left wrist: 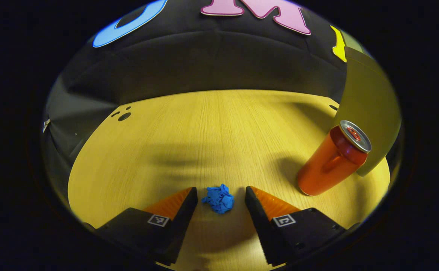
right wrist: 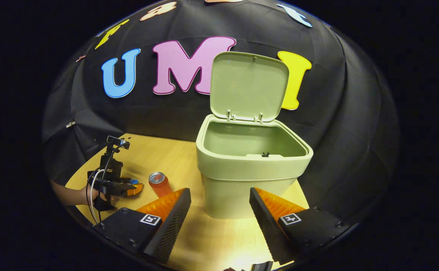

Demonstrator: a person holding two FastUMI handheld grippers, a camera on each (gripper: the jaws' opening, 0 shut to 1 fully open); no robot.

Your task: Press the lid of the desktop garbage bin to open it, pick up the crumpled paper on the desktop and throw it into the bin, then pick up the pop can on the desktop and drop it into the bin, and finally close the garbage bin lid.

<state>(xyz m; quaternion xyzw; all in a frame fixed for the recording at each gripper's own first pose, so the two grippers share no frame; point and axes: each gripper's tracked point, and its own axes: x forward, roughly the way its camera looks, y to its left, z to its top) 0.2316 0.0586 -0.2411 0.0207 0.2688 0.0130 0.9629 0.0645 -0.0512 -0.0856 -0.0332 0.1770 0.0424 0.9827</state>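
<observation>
The bin lid (right wrist: 246, 86) stands upright over the open garbage bin (right wrist: 249, 165), so step 1 of the task looks done; the paper pickup is the step in hand. In the left gripper view the left gripper (left wrist: 221, 195) has its 2 fingers spread wide, holding nothing, and the crumpled paper (left wrist: 218, 198) lies on the desktop (left wrist: 189, 131) directly between the fingertips, apart from both (a small gap shows on each side); the ball is roughly round, with no long axis to align to, so a straight close should catch it. The pop can (left wrist: 332, 162) stands upright to that gripper's right, near the bin wall, well clear of the fingers. In the right gripper view the right gripper (right wrist: 219, 205) is also spread wide and empty, facing the bin's front wall; the left gripper sits far off at its left, by the can, and is plainly the nearer one to the paper.
</observation>
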